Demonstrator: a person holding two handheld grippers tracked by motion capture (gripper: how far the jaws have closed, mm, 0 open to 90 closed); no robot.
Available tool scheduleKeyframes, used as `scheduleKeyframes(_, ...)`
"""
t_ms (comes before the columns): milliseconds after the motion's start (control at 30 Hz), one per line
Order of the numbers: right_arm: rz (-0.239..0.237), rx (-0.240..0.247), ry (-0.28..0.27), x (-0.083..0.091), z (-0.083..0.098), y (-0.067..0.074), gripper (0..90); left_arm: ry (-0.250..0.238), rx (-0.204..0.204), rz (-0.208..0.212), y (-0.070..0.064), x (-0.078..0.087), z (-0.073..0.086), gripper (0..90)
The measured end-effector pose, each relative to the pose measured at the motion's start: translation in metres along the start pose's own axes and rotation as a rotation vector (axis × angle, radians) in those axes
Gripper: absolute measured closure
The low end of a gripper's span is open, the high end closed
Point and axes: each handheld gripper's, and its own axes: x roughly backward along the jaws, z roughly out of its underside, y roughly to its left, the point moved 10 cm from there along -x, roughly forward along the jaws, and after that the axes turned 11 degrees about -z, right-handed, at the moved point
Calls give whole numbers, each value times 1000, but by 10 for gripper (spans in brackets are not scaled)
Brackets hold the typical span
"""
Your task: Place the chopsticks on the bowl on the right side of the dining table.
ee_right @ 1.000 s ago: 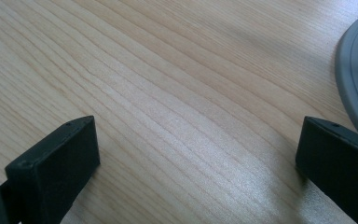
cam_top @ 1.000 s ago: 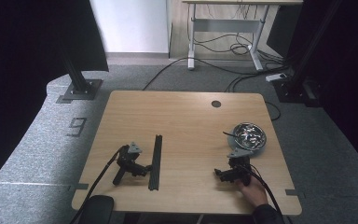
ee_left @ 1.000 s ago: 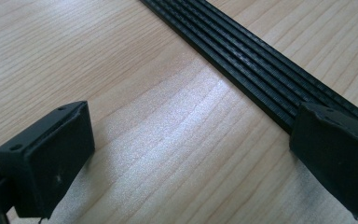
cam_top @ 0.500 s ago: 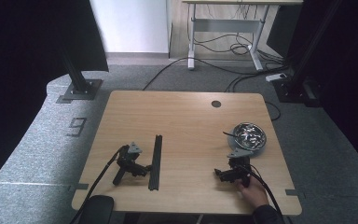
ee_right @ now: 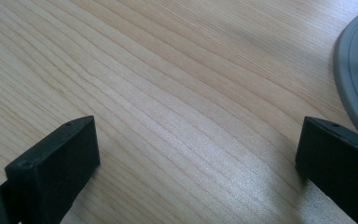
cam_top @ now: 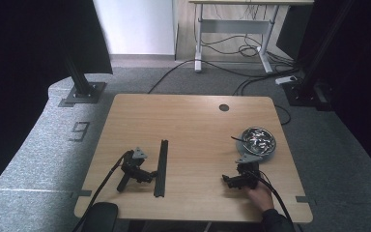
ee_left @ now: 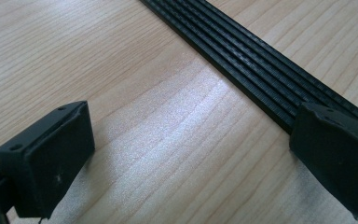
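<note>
Both tongs, left [cam_top: 147, 173] and right [cam_top: 227, 181], lay gaping on the bench [cam_top: 188, 121]. Rail [cam_top: 161, 167] lay at 3 o'clock of the left; straddle it squarely before closing.

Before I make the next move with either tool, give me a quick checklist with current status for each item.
1. Left tool open: ok; in the left gripper view its jaws stand wide apart with nothing between them.
2. Left tool next to the black rail: ok; the rail runs just past one jaw.
3. Right tool open: ok; jaws apart over bare wood in the right gripper view.
4. Right tool held: ok; a hand grips it.
5. Left tool held: not ok; it lies on the table with no hand on it.
6. Grey bowl near the right tool: ok; what its small parts are, cannot tell.
</note>
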Motion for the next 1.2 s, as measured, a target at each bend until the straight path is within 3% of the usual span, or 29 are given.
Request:
scheduleKeyframes(267, 8, -1, 0, -1, -10, 0, 29, 1, -3, 0, 0, 0, 0, 0)
scheduleKeyframes(533, -21, -7, -23, 9, -30, 13, 22, -1, 1, 0, 0, 0, 0, 0)
scheduleKeyframes(867, -14, 57, 86, 0, -35, 27, 15, 0, 0, 0, 0, 0, 0, 0)
scheduleKeyframes(1067, -40, 98, 100, -10, -50, 42, 15, -3, 4, 0, 0, 0, 0, 0)
scheduleKeyframes(1200, -82, 94, 88, -15, -63, 54, 15, -2, 4, 0, 0, 0, 0, 0)
